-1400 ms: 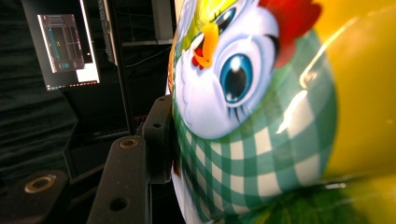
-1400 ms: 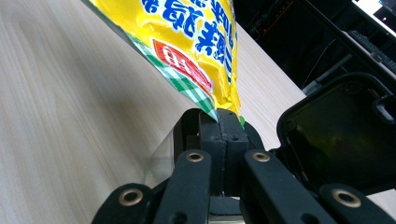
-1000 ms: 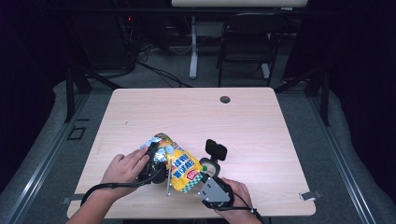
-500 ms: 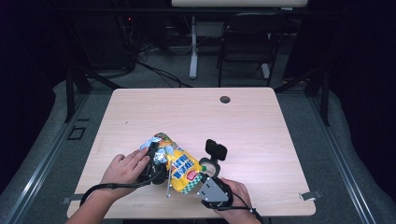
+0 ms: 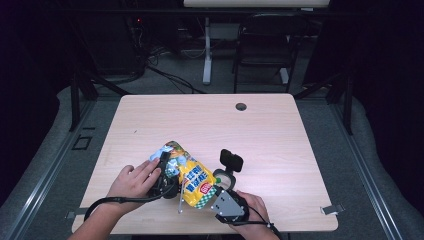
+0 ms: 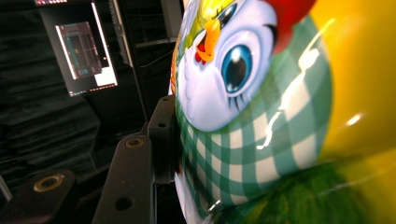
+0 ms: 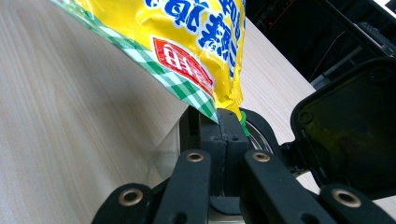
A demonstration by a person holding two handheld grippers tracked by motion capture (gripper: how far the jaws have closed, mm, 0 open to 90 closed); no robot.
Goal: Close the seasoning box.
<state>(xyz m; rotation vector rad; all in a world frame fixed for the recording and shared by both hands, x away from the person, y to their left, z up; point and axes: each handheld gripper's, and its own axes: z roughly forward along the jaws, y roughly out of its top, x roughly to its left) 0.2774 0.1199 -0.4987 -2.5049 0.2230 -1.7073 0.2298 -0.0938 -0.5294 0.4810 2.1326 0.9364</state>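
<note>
High view: yellow snack bag (image 5: 192, 179) held above the tabletop (image 5: 280, 150) near its front edge, between both tools. Left tool (image 5: 167, 172), jaws partly apart, presses the bag's printed upper body; right tool (image 7: 219, 123), jaws fully closed, pinches the bag's checked corner.

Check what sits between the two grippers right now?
In the high view, the yellow snack bag spans the gap: the left gripper clamps its upper end and the right gripper pinches its lower corner. Nothing else lies between them.
</note>
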